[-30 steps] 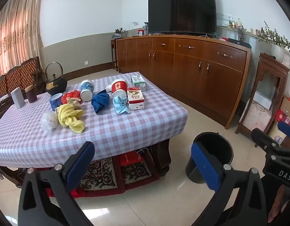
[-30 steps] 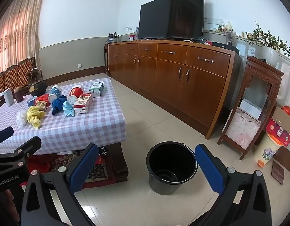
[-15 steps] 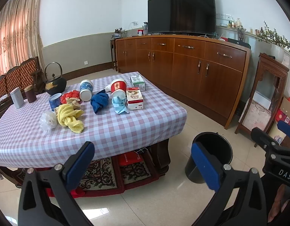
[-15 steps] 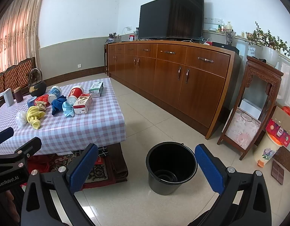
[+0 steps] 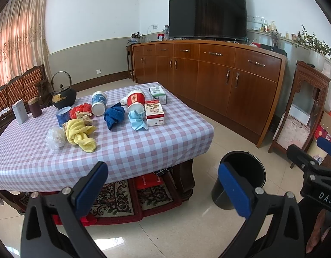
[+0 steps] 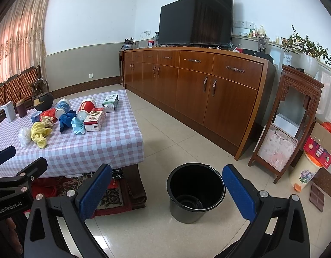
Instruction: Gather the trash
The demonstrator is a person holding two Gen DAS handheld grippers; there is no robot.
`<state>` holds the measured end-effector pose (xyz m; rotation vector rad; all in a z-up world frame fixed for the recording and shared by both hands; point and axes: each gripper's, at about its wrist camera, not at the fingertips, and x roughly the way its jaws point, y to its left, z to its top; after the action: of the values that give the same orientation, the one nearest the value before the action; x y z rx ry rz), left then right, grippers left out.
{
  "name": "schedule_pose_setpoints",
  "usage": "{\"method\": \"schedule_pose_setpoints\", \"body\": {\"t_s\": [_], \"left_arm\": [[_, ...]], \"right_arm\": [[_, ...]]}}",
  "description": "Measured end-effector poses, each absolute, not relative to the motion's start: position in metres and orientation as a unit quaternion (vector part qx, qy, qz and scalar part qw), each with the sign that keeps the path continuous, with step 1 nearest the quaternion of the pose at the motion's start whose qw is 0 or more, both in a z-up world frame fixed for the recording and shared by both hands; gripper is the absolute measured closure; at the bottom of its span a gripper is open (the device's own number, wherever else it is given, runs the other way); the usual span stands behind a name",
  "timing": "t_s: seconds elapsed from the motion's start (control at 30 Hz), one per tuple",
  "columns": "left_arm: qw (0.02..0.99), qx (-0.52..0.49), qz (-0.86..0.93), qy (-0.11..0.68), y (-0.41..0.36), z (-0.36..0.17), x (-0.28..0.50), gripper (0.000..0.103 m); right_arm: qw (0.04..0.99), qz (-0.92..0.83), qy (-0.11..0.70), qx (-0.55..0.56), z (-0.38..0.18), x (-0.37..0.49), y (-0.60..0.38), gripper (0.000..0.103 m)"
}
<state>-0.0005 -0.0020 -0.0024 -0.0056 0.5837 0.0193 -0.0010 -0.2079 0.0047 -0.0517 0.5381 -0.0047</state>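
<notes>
Trash: 2 cups (image 5: 135, 102), 2 cartons (image 5: 154, 112) and crumpled cloths (image 5: 80, 132) are lying on the checked table (image 5: 144, 148). Black bucket (image 6: 195, 193) is standing empty on the floor beside it. Left gripper (image 5: 163, 187) and right gripper (image 6: 167, 191) are hovering with jaws wide apart, gripping nothing.

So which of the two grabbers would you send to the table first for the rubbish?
Probably the left gripper: it points at the table, open and empty. The right gripper, also open, faces the black bucket on the floor, with the table off to its side.
</notes>
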Motion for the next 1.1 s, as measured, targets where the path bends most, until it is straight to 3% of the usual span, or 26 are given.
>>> {"method": "schedule_pose_setpoints", "body": {"t_s": [1.1], "left_arm": [[0.957,-0.004,0.011,0.289,-0.0008,-0.0043,-0.002,0.0]], "right_arm": [[0.964,-0.003,0.266,-0.024,0.0046,-0.0029,-0.209,0.0]]}}
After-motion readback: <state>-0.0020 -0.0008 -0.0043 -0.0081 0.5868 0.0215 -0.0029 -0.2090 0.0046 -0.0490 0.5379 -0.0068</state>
